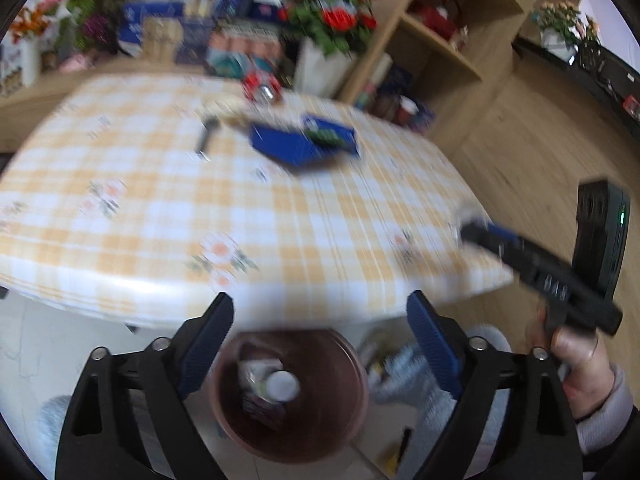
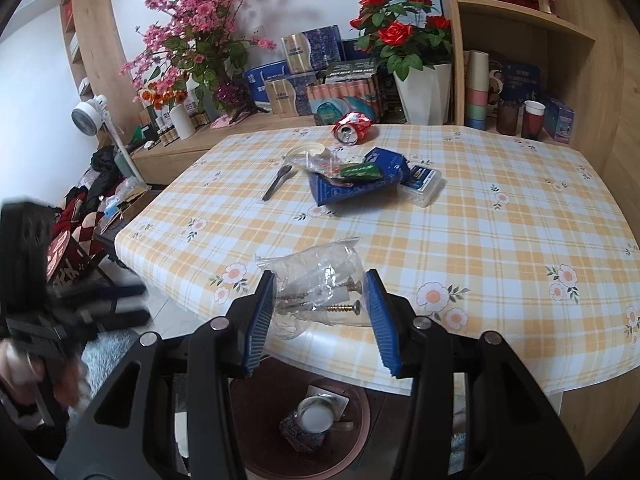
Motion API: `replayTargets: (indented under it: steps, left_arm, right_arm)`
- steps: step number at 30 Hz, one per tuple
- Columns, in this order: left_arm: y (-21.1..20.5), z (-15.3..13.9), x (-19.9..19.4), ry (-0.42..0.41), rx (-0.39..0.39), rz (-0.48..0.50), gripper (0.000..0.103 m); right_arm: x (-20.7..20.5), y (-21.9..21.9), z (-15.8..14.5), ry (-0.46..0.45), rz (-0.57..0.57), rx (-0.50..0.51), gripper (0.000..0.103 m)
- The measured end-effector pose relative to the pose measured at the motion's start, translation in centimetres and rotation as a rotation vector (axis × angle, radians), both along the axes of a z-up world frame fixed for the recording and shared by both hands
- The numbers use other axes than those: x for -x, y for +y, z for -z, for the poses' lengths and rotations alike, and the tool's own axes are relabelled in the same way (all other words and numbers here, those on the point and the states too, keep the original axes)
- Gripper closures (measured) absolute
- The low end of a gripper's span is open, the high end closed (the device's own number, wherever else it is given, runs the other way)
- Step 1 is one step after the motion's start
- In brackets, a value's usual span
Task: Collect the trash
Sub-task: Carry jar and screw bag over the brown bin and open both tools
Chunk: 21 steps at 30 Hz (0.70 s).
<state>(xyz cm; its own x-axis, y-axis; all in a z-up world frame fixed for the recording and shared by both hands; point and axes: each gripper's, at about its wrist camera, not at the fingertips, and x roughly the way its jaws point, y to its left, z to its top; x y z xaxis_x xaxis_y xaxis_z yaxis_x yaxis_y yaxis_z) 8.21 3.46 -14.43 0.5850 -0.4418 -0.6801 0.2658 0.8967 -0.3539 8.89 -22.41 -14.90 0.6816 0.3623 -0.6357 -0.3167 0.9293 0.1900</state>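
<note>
Screws (image 2: 320, 304) crosswise in bag (image 2: 316, 276)

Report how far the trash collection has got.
Done: the round brown bin under the table edge already holds a white-lidded container and wrappers. In hand: the right gripper grips a clear plastic bag of screws; the left gripper hangs open above the bin, empty. Left on the checked tablecloth: crushed red can, blue carton, black spoon.
</note>
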Motion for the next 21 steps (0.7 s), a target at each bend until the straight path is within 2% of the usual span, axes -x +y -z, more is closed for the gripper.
replayTargets:
  steps: [4, 9, 13, 21]
  left_arm:
    - [2.0, -2.0, 0.4, -0.1, -0.029, -0.083, 0.006]
    - [4.2, -3.6, 0.9, -0.191, -0.089, -0.208, 0.006]
    - [5.2, -3.7, 1.1, -0.208, -0.111, -0.255, 0.006]
    - [5.6, -2.8, 1.2, -0.191, -0.118, -0.269, 0.006]
  right_arm:
    - [0.4, 0.3, 0.4, 0.011, -0.016, 0.009, 0.056]
    - [0.9, 1.1, 1.2, 0.036, -0.048, 0.032, 0.055]
    - [1.3, 2.0, 2.0, 0.059, -0.08, 0.043, 0.055]
    - [1.6, 4.7, 3.1, 0.084, -0.161, 0.035, 0.053]
